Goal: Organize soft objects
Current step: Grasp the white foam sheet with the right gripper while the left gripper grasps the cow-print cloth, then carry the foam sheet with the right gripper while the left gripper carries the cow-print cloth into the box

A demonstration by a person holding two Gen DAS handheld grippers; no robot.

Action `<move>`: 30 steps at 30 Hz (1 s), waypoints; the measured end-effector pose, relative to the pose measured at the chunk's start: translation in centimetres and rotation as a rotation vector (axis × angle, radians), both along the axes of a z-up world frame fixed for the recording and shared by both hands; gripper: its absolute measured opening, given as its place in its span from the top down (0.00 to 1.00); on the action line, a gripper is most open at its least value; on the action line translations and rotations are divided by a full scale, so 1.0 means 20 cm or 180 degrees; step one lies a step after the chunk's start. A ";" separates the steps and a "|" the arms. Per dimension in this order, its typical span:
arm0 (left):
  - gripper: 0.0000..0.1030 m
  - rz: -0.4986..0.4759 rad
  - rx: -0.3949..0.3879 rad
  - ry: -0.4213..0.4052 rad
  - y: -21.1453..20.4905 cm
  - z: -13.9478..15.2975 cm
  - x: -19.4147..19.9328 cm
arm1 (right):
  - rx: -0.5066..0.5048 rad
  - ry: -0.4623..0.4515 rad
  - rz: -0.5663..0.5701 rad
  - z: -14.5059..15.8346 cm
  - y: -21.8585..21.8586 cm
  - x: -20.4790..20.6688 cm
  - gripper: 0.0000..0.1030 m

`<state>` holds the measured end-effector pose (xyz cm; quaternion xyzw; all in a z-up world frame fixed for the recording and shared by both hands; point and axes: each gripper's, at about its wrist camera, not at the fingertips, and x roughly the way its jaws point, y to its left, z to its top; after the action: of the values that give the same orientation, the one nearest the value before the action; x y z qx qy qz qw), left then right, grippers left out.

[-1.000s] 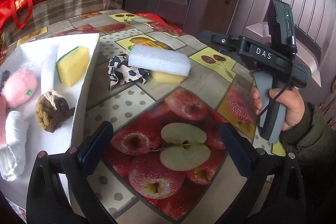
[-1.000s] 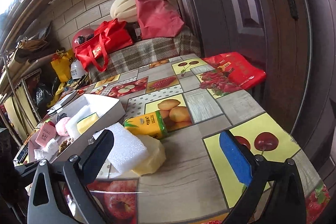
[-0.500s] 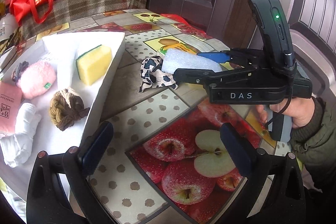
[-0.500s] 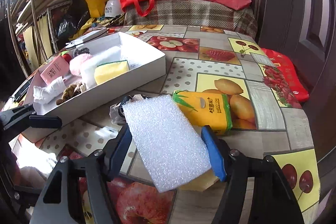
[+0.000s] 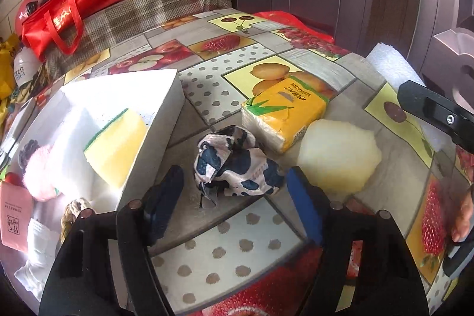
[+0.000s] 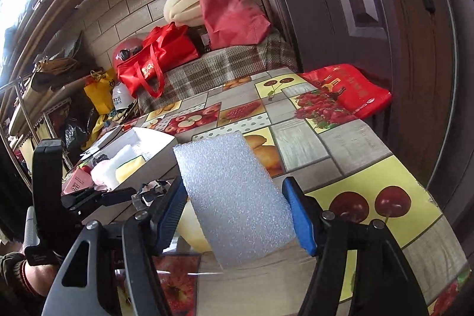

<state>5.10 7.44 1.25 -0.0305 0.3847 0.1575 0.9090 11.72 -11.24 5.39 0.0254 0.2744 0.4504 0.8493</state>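
Observation:
My right gripper (image 6: pixel 237 215) is shut on a white foam block (image 6: pixel 234 197) and holds it above the table; the block also shows at the right of the left wrist view (image 5: pixel 394 70). My left gripper (image 5: pixel 234 206) is open, its blue pads either side of a black-and-white spotted cloth (image 5: pixel 237 165) lying on the table. A pale yellow sponge (image 5: pixel 337 159) and a yellow tissue pack (image 5: pixel 284 108) lie just behind the cloth. A white box (image 5: pixel 160 120) on the left holds a yellow-green sponge (image 5: pixel 118 147), a pink puff (image 5: pixel 38 176) and other soft items.
The fruit-print tablecloth (image 5: pixel 237 250) covers the table. A red bag (image 6: pixel 343 91) lies at the far edge by a dark door (image 6: pixel 355 5). Red bags (image 6: pixel 157 58) and cushions sit on a plaid-covered bench behind. Cluttered shelves stand at the far left.
My right gripper closed on the foam block and lifted it up and to the right, off the yellow sponge. My left gripper moved forward to straddle the spotted cloth.

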 end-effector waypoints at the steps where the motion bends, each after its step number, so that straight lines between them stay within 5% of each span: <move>1: 0.34 -0.0008 -0.0003 0.0036 0.00 -0.01 0.02 | 0.0009 0.0000 0.0017 0.00 0.00 0.00 0.35; 7: 0.51 -0.0138 -0.0026 0.0153 -0.02 -0.03 0.12 | 0.0111 0.0106 0.0022 -0.01 -0.02 0.02 0.35; 11: 0.65 -0.0266 -0.0097 -0.0104 -0.03 0.02 0.06 | 0.0134 0.0071 0.0011 -0.01 -0.03 0.01 0.35; 23: 0.66 -0.0269 0.0205 -0.0936 -0.14 0.17 -0.31 | 0.0224 -0.0297 -0.0068 0.04 -0.06 -0.08 0.35; 30: 0.66 -0.0102 0.0140 -0.1064 -0.05 0.18 -0.46 | 0.0156 -0.0451 0.0054 0.06 0.03 -0.22 0.35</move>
<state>-4.01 6.49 4.92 -0.0302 0.2251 0.1441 0.9632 7.32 -10.72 6.53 0.0119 0.2027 0.4649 0.8618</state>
